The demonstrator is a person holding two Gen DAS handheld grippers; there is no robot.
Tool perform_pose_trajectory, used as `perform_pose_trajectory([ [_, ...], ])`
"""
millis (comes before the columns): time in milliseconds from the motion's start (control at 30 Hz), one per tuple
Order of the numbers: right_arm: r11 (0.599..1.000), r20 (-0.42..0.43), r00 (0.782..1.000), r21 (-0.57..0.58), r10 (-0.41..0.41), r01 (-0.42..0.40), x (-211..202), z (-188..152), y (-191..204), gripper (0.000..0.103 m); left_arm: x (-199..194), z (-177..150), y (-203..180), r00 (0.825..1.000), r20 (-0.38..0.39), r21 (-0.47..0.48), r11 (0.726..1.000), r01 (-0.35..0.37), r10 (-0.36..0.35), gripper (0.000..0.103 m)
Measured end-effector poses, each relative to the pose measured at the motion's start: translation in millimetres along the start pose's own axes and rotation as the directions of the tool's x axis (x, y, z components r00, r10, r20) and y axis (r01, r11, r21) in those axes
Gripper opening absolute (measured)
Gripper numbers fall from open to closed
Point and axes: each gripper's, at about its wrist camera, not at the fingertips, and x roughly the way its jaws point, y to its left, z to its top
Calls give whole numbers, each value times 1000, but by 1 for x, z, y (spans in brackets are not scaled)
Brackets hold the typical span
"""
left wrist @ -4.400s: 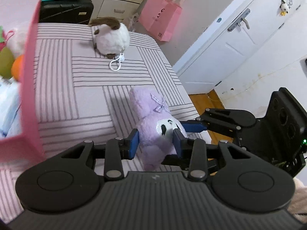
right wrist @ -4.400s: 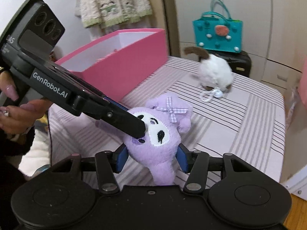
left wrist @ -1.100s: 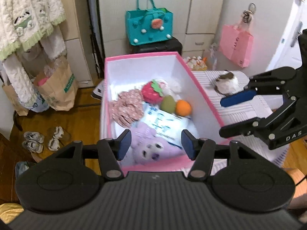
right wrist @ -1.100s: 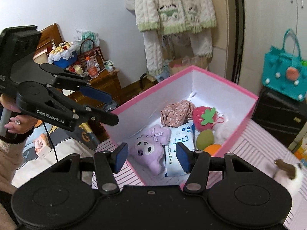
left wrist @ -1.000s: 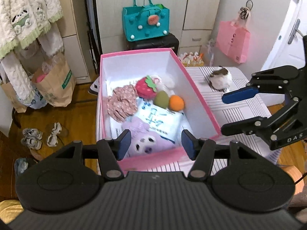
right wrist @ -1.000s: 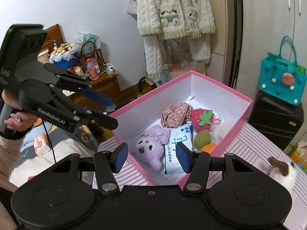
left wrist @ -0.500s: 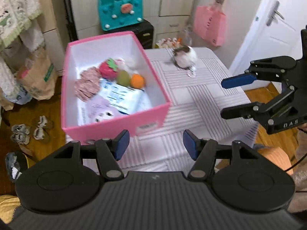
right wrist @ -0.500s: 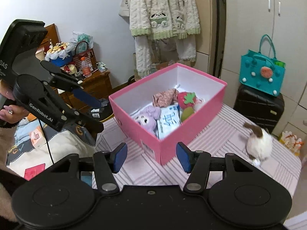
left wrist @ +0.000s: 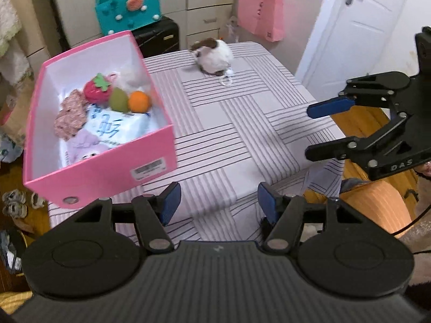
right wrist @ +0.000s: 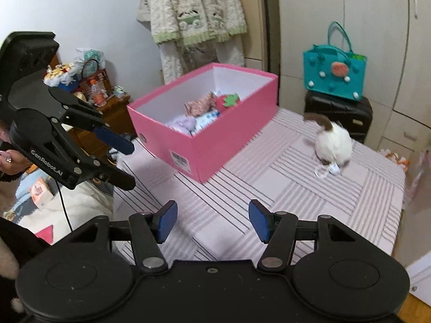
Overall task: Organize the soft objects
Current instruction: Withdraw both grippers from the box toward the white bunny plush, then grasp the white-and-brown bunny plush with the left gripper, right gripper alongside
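Ahead of both pairs of fingers, at the far end of the striped desk (left wrist: 250,123), the white and brown plush (left wrist: 214,56) is lying alone, the only soft thing not yet in the pink box (left wrist: 113,172). From the left gripper (left wrist: 217,204) it is sitting straight ahead and far off, roughly on the line between the fingers. From the right gripper (right wrist: 212,219) it is lying ahead and off to the right, with its white loop (right wrist: 324,171) trailing on the near side towards the fingers. Both grippers are hanging released and empty over the near edge of the desk; the left one's fingers have just been spreading. The plush is roundish, its brown end pointing towards the box. The box is standing left of both grippers, already holding the purple plush (left wrist: 86,145). I judge neither hand clearly nearer; the right gripper's side looks the more open approach.
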Motion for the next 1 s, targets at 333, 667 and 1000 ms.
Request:
perform_pose_trajectory([
  [333,998,-9,998,-7,-64,64,11,-23,-27,68,29,18,-29,996,35,45,996,81,-82,62],
  [667,990,72,987,10,-144,144,22,-32,-68,70,57,60,-36,970,236,-24,997,67,-59,69],
  [1000,978,154,967,-7,-204,208,47,-24,-106,76,105,95,-38,962,269,-80,994,77,-52,71],
])
